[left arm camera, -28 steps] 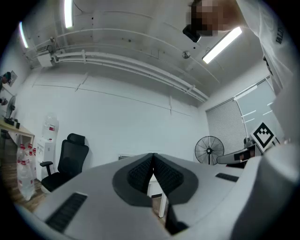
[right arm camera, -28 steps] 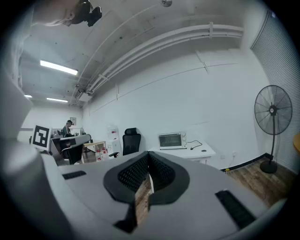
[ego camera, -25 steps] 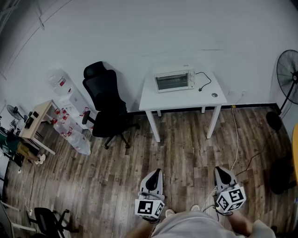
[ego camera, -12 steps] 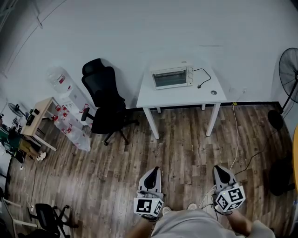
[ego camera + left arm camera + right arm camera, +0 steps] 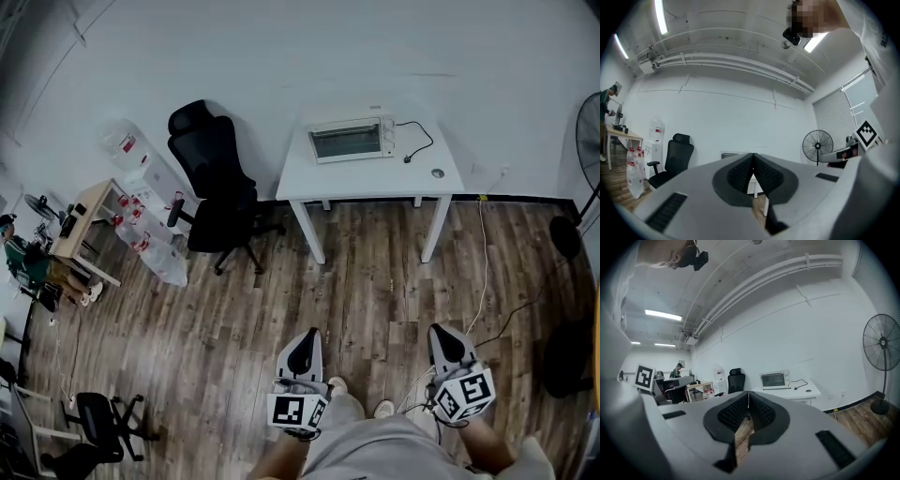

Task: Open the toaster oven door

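A white toaster oven (image 5: 351, 139) with its glass door closed stands on a white table (image 5: 370, 183) against the far wall. It also shows small in the right gripper view as the toaster oven (image 5: 775, 379). My left gripper (image 5: 305, 342) and right gripper (image 5: 441, 335) are held low in front of the person's body, well short of the table. Both point toward the table with jaws shut and nothing between them. In the left gripper view the gripper (image 5: 753, 154) hides most of the table.
A black office chair (image 5: 217, 192) stands left of the table. A water dispenser (image 5: 141, 169) and bottles sit by the left wall beside a wooden desk (image 5: 84, 230). A standing fan (image 5: 586, 155) is at the right. A white cable (image 5: 483, 272) runs across the wooden floor (image 5: 234, 328).
The whole scene has shifted slightly in the head view as the person moves over the floor; both grippers keep their place before the body and stay shut.
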### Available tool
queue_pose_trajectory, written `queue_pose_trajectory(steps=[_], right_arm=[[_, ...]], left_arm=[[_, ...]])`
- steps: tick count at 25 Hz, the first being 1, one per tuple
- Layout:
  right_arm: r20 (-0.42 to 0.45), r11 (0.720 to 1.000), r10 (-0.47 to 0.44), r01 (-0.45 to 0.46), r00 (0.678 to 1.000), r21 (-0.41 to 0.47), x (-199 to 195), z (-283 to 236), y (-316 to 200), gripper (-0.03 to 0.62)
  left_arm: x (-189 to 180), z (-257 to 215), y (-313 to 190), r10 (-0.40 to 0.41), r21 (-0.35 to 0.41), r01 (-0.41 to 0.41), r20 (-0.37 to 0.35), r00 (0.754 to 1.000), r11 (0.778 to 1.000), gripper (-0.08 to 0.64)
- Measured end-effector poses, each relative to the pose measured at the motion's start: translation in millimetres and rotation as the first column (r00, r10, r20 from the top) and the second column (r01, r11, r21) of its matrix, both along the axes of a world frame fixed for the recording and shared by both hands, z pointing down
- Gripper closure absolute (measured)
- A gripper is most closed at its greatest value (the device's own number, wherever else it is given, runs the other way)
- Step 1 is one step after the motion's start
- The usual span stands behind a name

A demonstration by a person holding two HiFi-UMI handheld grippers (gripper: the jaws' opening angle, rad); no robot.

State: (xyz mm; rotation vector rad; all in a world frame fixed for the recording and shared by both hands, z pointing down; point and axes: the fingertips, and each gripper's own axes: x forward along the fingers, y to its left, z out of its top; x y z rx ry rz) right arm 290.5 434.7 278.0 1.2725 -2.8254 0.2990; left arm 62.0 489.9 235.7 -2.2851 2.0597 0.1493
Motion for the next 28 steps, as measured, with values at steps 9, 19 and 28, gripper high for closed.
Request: queue_pose_trajectory(steps=[9, 19, 28], right_arm=[[-0.006, 1.000, -0.003, 0.003, 1.000, -0.015, -48.7, 14.1, -44.5, 0.575], [-0.019, 0.998, 0.066, -0.066, 0.998, -0.003, -124.9, 1.6, -128.2, 0.575], [-0.023, 0.995, 0.101, -0.101, 0.995, -0.004, -182.0, -1.5, -172.9, 0.575]], left_arm=[[-39.5, 15.7, -52.0, 0.024, 0.000, -0.024, -0.005, 1.000, 1.000, 0.554], [-110.6, 5.2, -154.5, 0.122, 0.011, -0.122, -0.003, 0.993, 0.992, 0.555], [-146.0, 2.5, -208.1, 0.213, 0.020, -0.212, -0.026, 0.977, 0.977, 0.554]])
